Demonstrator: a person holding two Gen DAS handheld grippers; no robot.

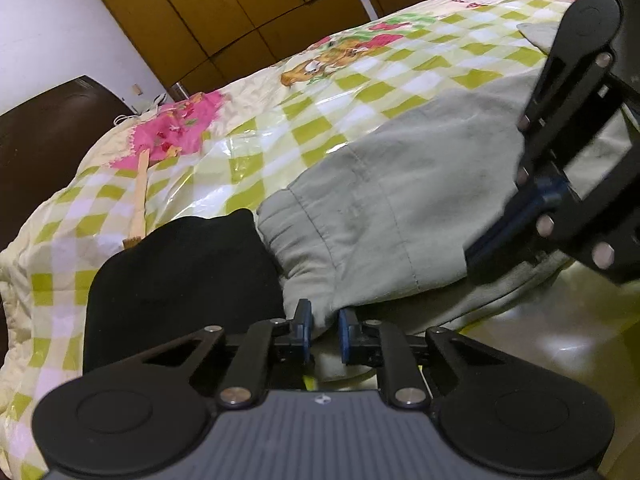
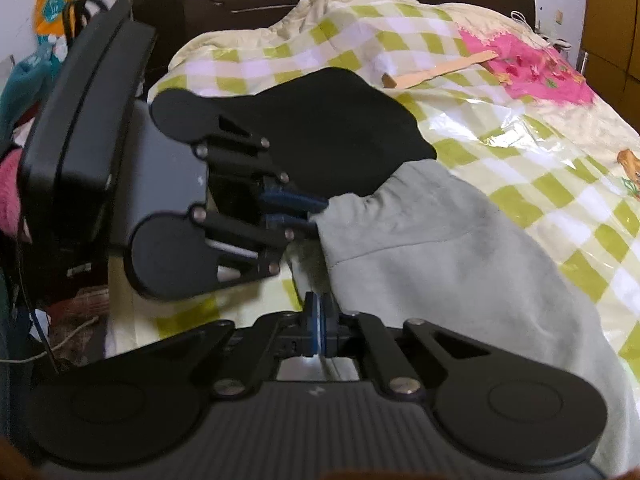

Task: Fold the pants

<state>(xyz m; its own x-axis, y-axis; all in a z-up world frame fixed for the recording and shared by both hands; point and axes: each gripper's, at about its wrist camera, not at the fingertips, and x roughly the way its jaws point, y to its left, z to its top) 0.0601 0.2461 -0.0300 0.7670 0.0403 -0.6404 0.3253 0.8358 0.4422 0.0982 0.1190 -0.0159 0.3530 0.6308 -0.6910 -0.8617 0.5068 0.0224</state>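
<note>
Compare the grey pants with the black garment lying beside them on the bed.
The grey pants are pale, with a gathered elastic cuff and visible seams; the black garment is dark and shows no detail. The left gripper and right gripper are both pinched on the pants, while nothing holds the black garment. The pants cover more of the bedspread. Both are soft cloth lying on it, edges touching.

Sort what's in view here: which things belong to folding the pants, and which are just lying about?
Part of the job:
- grey pants
- left gripper, closed on the pants' edge
- right gripper, shut on the pants

Lying about:
- black cloth beside the pants
- wooden stick
- checked bedspread underneath
- wooden wardrobe
</note>
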